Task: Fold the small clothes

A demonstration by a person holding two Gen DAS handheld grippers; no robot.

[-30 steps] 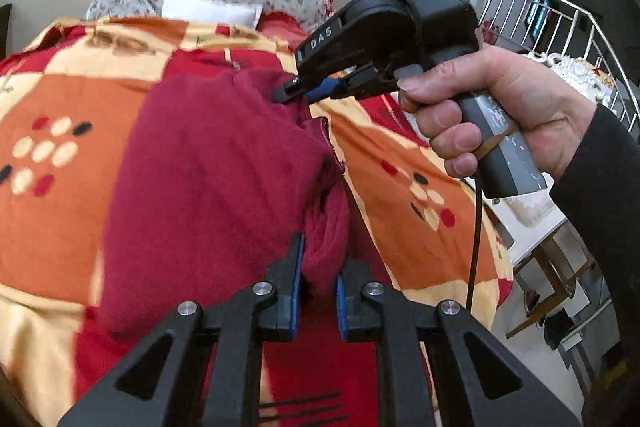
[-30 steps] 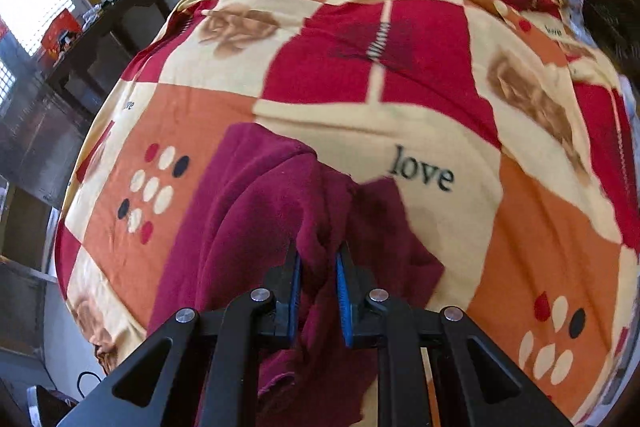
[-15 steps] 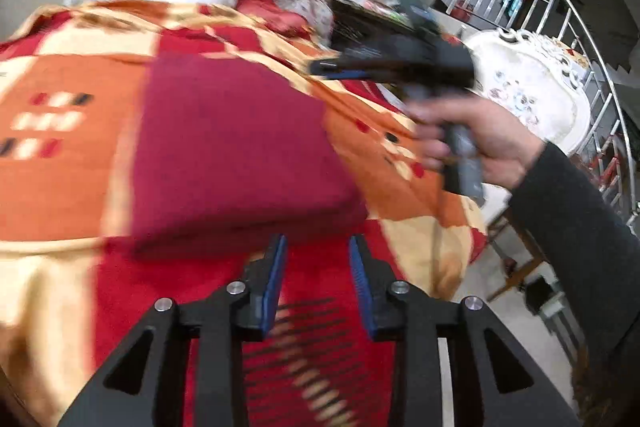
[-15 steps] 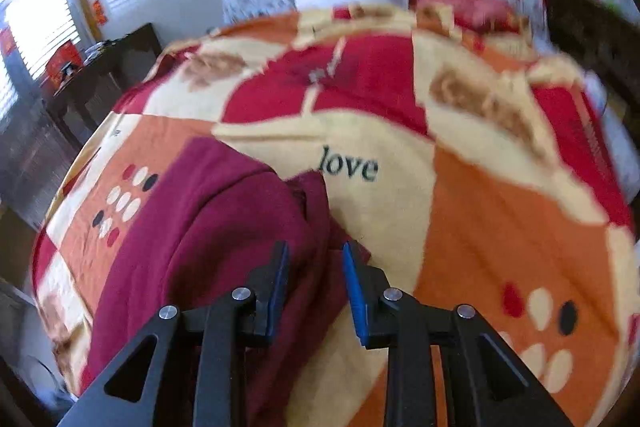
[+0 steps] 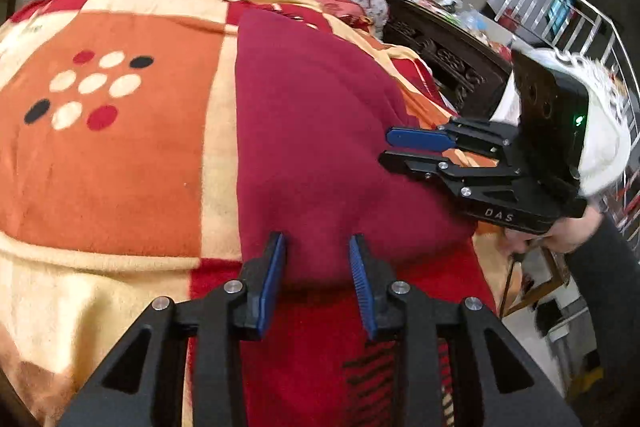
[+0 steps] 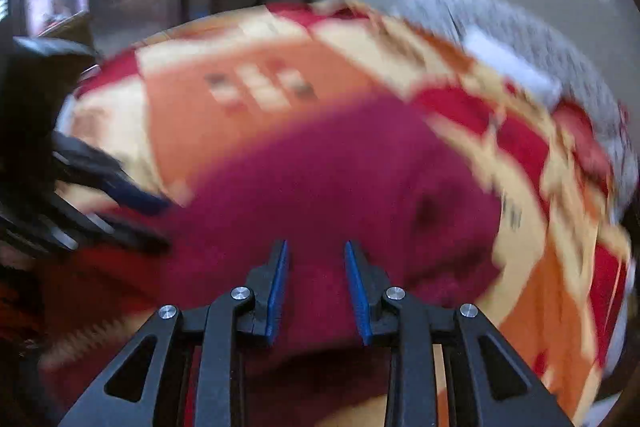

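Left wrist view: the left gripper [image 5: 318, 273] has just let its jaws part, and they now stand moderately apart with nothing pinched. Its blue pads [image 5: 272, 283] sit at the near edge of the folded garment [image 5: 316, 131], the cloth showing between the tips but not pressed by them. The garment, dark red, lies flat on the blanket [image 5: 112, 163], its long left edge straight beside an orange patch. To the right, the right gripper [image 5: 416, 151] comes in sideways over the garment's right edge, its jaws also just opened to a narrow gap, with no cloth between them. A hand [image 5: 560, 235] in a dark sleeve holds it.

From the right wrist, blurred by motion, the garment [image 6: 340, 179] fills the middle, and the fingers [image 6: 276, 291] stand apart just above its near part; touch cannot be told. The left gripper [image 6: 132, 223] shows at the left edge, close to the garment's side.

Open blanket stretches left of the garment and beyond it. On the right a dark carved cabinet [image 5: 444, 55] stands close to the bed's edge.
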